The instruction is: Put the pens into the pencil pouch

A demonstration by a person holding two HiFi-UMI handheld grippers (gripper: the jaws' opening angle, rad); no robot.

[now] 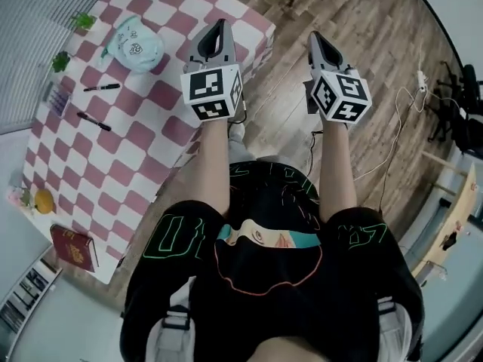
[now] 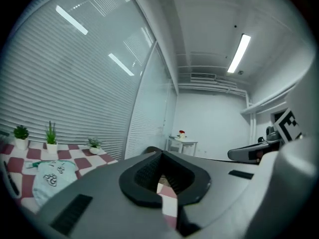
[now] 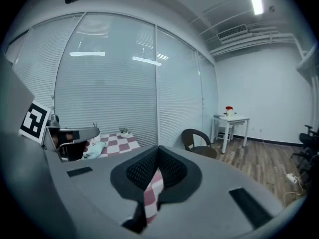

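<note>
A pale teal pencil pouch lies at the far side of the pink-and-white checked table. Two black pens lie on the cloth nearer the person. My left gripper hangs over the table's right edge, shut and empty, well to the right of the pouch. My right gripper is over the wooden floor beside the table, also shut with nothing in it. In the left gripper view the pouch shows low at the left, beyond the shut jaws.
Small potted plants stand along the table's window side. A yellow fruit and a red book lie at the near end. Cables cross the floor, and a dark chair and small white table stand farther off.
</note>
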